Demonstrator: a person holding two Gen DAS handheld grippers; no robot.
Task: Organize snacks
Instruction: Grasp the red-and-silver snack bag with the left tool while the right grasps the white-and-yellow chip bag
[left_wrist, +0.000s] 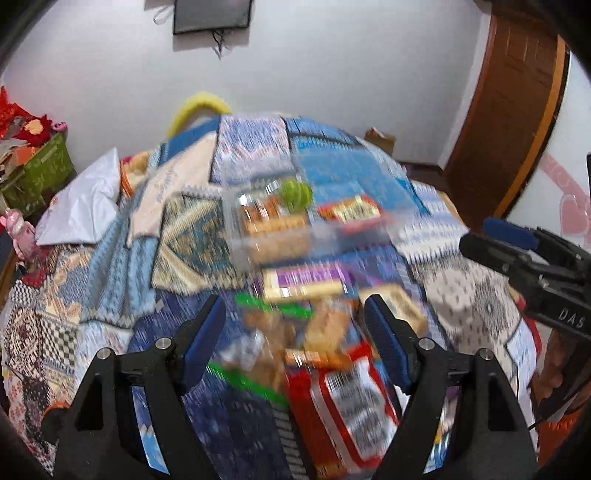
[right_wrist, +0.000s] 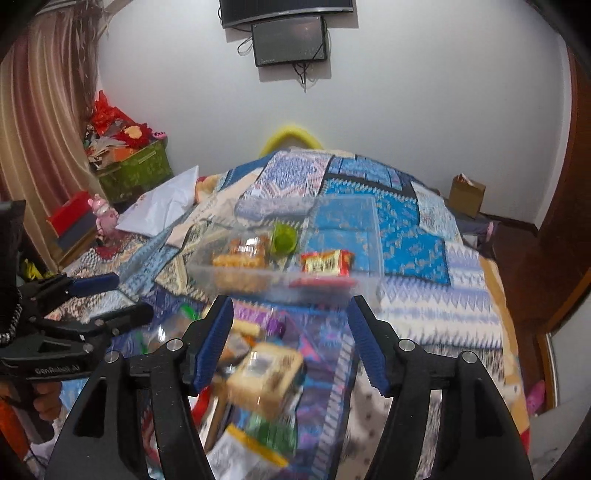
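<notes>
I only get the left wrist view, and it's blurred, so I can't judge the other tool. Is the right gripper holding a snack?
Observer: No. In the right wrist view the right gripper stands open, its pads pressing on nothing.
Operator: What's under it?
Observer: A tan snack pack lies below the jaws, nearer to the camera than the clear container.
Operator: Anything off to the left that I'm missing?
Observer: A striped curtain hangs beside the green basket.
</notes>
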